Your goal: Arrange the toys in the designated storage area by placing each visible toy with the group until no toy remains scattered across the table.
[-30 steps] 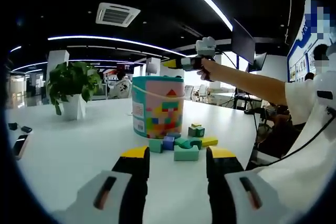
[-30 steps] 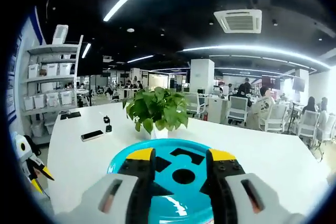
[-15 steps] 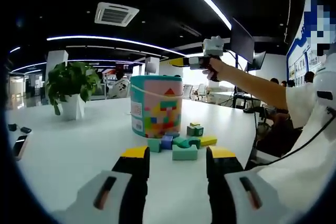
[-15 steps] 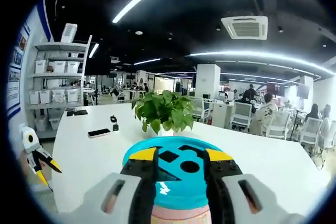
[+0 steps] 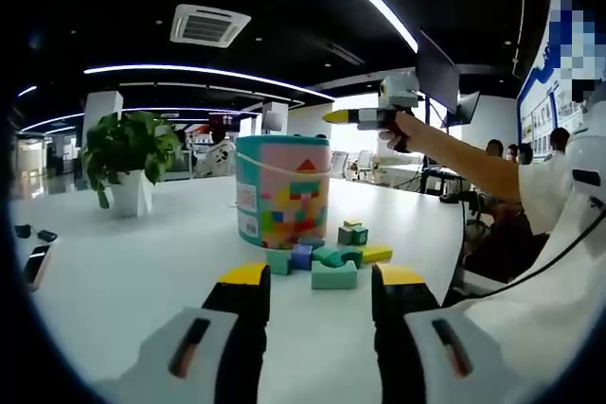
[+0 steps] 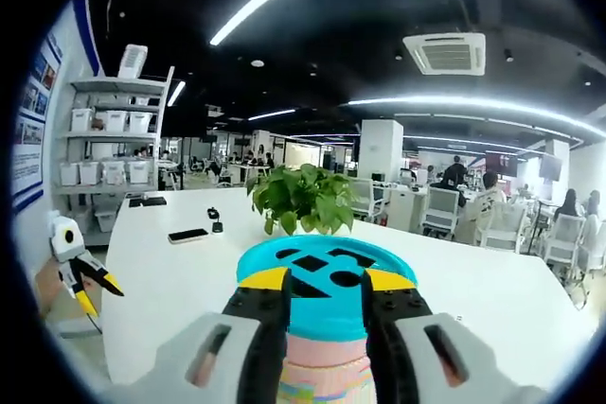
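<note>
A pink bucket [image 5: 284,194] with a teal shape-sorter lid [image 6: 322,270] stands on the white table [image 5: 142,272]. Several foam blocks [image 5: 327,257], green, blue and yellow, lie scattered at its near right foot. My left gripper [image 5: 322,278] hovers low in front of the blocks, open and holding nothing. A person's hand holds my right gripper [image 5: 365,117] high to the right of the bucket. In the right gripper view, the right gripper [image 6: 325,281] is open above and just behind the lid, with nothing between its jaws. The left gripper [image 6: 83,276] shows at the far left there.
A potted plant [image 5: 131,156] stands on the table behind and to the left of the bucket. Dark phones [image 5: 33,257] lie near the left edge. The person's sleeve [image 5: 559,196] and a cable fill the right side. Shelves [image 6: 104,153] and office chairs stand beyond the table.
The right gripper has drawn back from the lid, which now looks smaller, with the bucket's wall showing beneath. In the left gripper view it has drifted right. The left gripper has stayed put.
</note>
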Motion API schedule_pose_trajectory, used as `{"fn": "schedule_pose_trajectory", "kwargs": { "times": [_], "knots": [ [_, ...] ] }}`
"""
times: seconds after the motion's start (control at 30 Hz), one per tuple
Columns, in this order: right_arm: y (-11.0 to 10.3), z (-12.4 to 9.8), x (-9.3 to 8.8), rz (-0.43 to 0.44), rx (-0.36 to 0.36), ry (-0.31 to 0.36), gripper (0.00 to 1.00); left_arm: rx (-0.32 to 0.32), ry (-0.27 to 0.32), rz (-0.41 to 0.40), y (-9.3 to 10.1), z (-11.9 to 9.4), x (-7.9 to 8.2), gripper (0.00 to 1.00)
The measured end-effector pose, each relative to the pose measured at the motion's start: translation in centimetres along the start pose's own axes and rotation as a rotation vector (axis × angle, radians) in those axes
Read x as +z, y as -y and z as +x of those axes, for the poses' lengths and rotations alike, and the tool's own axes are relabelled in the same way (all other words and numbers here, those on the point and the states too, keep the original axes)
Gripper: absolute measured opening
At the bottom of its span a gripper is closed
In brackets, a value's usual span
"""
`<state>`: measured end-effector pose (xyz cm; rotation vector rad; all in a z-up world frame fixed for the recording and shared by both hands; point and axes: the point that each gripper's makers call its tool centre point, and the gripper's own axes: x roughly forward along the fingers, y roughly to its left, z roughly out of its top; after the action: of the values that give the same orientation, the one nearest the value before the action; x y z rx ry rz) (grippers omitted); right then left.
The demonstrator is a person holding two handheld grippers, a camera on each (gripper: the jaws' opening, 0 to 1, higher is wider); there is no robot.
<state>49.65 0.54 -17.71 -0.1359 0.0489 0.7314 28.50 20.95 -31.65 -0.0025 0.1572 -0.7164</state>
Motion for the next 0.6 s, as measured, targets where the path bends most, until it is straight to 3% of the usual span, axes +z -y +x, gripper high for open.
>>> {"fn": "schedule_pose_trajectory", "kwargs": {
  "times": [0.23,0.6],
  "knots": [
    [-1.2,-1.6,-0.5,-0.038,0.027,0.009,0.32,0.012,-0.004,-0.005,-0.4,0.0,-0.3,0.43],
    [-2.8,-3.7,-2.6,0.002,0.073,0.027,0.33,0.02,-0.001,-0.007,-0.7,-0.2,-0.2,0.43]
  ]
}}
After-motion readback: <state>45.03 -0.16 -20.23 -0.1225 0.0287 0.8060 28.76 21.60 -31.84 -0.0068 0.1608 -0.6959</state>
